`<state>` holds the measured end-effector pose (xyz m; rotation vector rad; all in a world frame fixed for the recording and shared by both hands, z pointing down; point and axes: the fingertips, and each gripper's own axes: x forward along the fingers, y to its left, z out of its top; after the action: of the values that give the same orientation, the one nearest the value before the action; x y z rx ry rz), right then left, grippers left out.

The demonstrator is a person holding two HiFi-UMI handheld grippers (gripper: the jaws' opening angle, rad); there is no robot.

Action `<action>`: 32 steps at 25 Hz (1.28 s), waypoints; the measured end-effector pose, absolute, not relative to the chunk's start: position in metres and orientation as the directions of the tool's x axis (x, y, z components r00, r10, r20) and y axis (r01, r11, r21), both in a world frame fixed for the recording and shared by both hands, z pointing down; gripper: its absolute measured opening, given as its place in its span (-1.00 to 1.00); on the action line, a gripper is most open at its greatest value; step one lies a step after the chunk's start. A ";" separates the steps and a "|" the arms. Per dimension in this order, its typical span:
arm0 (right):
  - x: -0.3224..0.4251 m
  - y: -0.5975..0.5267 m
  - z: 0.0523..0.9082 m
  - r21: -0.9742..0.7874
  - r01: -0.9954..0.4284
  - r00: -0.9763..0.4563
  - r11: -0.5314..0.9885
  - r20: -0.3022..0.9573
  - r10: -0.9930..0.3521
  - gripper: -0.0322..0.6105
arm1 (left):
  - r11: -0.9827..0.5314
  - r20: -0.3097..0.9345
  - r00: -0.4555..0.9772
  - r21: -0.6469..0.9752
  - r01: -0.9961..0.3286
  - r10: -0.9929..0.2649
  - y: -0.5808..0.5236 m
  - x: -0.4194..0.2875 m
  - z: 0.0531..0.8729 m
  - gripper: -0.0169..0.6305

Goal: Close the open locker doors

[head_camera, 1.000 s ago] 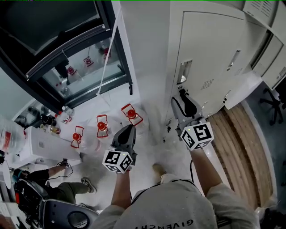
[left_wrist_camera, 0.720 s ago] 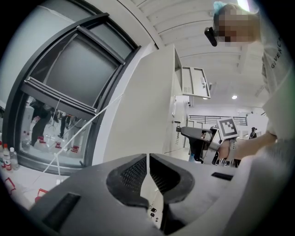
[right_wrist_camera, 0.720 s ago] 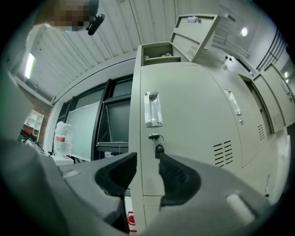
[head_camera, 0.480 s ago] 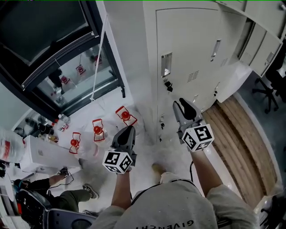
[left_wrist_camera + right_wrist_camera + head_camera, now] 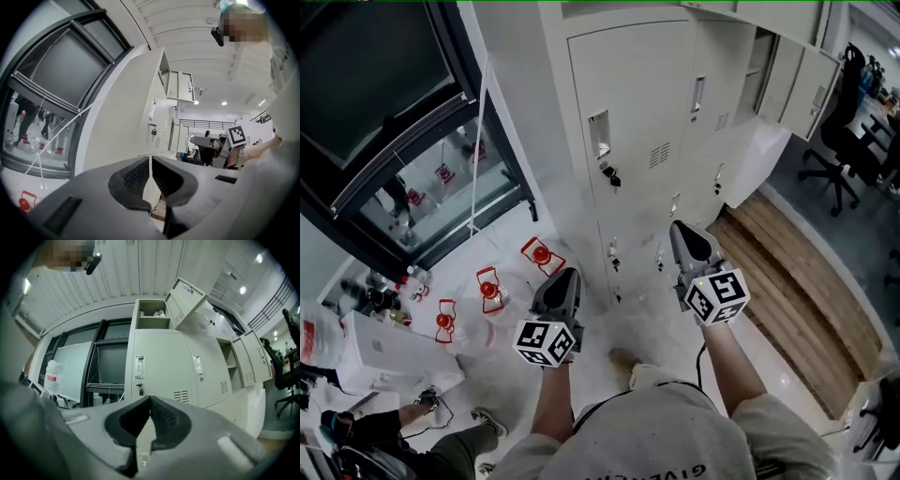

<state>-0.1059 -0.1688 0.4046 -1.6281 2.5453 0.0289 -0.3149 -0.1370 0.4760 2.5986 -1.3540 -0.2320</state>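
A bank of cream lockers stands ahead of me. Its near doors are closed, one with a handle and a padlock. Further right, upper doors hang open, and a low door swings out over the floor. The top door is open over a compartment. My left gripper is shut and holds nothing. My right gripper has just been closing; its jaws are now shut with nothing between them. Both point level at the lockers without touching them.
A dark-framed window fills the left, with red objects below it. A white box and a seated person are at lower left. A wooden floor strip and an office chair lie to the right.
The lockers have slid left in the head view and more open doors show at right. My right gripper has come away from the locker front it was close to.
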 end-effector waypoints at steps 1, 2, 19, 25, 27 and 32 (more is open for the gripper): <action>-0.099 -0.162 0.405 -0.048 -0.911 -0.404 0.411 -0.109 -0.908 -0.91 | -0.568 -0.048 0.576 0.248 -0.785 -0.816 -0.134 -0.311 0.475 -0.90; -0.093 -0.156 0.406 -0.048 -0.915 -0.393 0.400 -0.106 -0.913 -0.91 | -0.576 -0.052 0.583 0.246 -0.779 -0.811 -0.132 -0.307 0.474 -0.90; -0.023 -0.125 0.390 -0.057 -0.947 -0.310 0.317 -0.109 -0.945 -0.91 | -0.671 -0.088 0.670 0.207 -0.712 -0.737 -0.129 -0.244 0.435 -0.90; 0.001 -0.145 0.368 -0.023 -0.935 -0.348 0.354 -0.129 -0.928 -0.91 | -0.654 -0.090 0.651 0.207 -0.728 -0.753 -0.145 -0.222 0.423 -0.90; 0.012 -0.154 0.358 -0.012 -0.931 -0.361 0.366 -0.139 -0.922 -0.91 | -0.643 -0.093 0.639 0.208 -0.738 -0.764 -0.151 -0.214 0.417 -0.90; 0.048 -0.177 0.327 0.004 -0.920 -0.386 0.392 -0.177 -0.905 -0.91 | -0.620 -0.096 0.614 0.194 -0.760 -0.783 -0.167 -0.189 0.399 -0.90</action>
<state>0.0476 -0.1770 0.3266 -1.6491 2.4961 0.1523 -0.1893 -0.1670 0.3990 2.7007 -1.2983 -0.2590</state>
